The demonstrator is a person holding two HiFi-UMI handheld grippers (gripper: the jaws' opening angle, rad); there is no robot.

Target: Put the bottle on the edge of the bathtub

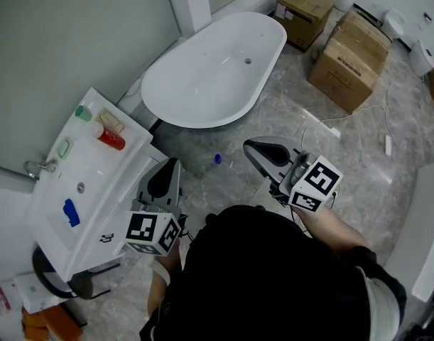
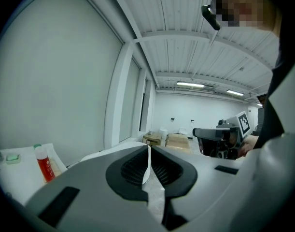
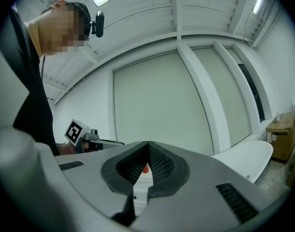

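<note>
Marble-floored bathroom | left gripper (image 1: pixel 170 165) clenched, empty | right gripper (image 1: pixel 249 146) clenched, empty | red bottle (image 1: pixel 111 139) on washbasin top (image 1: pixel 96 190), apparently upright, ahead-left of left gripper, the nearer | bathtub (image 1: pixel 175 121) beyond both.

left gripper (image 1: pixel 170 164): held low before the body, left side, pointing forward, jaws closed tip to tip | right gripper (image 1: pixel 249 146): held further out, right side, pointing forward and a little left, jaws closed together | right hand (image 1: pixel 315 217): grips its rear end, forearm bent back toward the body
</note>
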